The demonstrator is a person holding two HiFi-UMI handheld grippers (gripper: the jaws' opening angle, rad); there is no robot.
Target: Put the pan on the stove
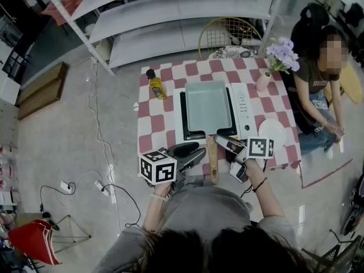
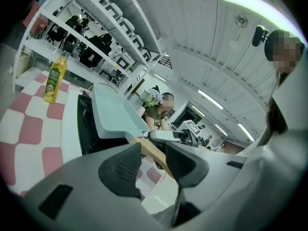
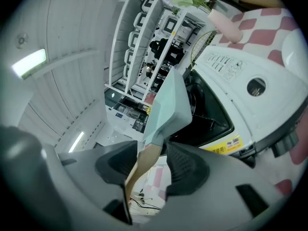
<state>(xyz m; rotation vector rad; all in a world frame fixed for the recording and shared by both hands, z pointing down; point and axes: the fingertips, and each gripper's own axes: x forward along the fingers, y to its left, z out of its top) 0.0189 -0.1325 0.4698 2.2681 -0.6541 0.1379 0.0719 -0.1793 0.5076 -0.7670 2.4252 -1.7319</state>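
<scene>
The floor (image 1: pixel 68 147) is bare grey concrete. A white multi-tier shelving unit (image 1: pixel 170 10) stands along the far side of the room. Near it stands the tabletop (image 1: pixel 156 124), covered with a red-and-white checked cloth. A gold wire chair (image 1: pixel 227 36) stands just beyond the tabletop's far edge. Flat wooden boards (image 1: pixel 41 90) lie on the floor at the left, well apart from the tabletop. A white cable (image 1: pixel 94 112) runs across the floor to a power strip (image 1: pixel 105 187). A red seat on a metal frame (image 1: pixel 31 240) occupies the near-left corner. The ceiling (image 2: pixel 192 28) is white and panelled, lit by a long light strip (image 2: pixel 255 6).
</scene>
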